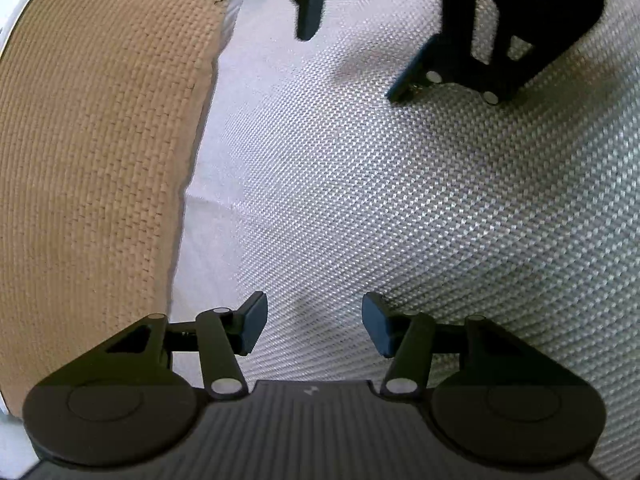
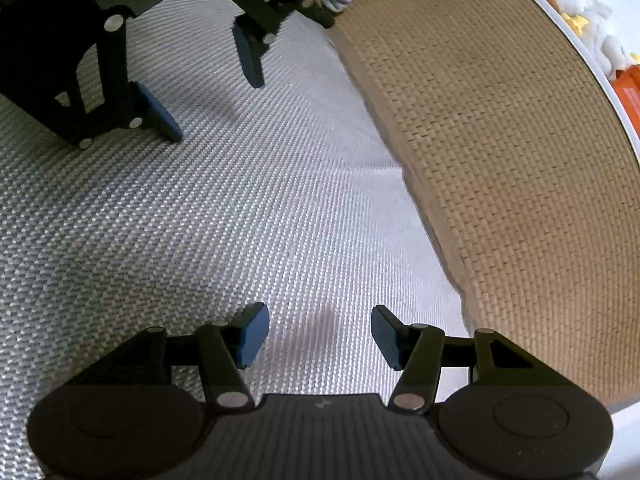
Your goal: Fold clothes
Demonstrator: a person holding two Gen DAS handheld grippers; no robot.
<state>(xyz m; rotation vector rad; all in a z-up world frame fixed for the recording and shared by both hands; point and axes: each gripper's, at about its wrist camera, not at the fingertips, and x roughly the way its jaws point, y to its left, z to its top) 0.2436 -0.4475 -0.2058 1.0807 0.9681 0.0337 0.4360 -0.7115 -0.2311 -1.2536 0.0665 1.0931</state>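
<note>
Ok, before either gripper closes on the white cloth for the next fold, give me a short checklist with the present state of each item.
1. Left gripper fingers apart, nothing between them: ok.
2. Right gripper fingers apart, nothing between them: ok.
3. White woven cloth lies spread over the tan woven mat, no big bunching in view: ok.
4. Cloth edge within view of each gripper, along the mat on its outer side: ok.
5. Fingers touching the cloth surface: cannot tell.
6. Whole garment outline and fold line visible: cannot tell, both views are too close.
</note>
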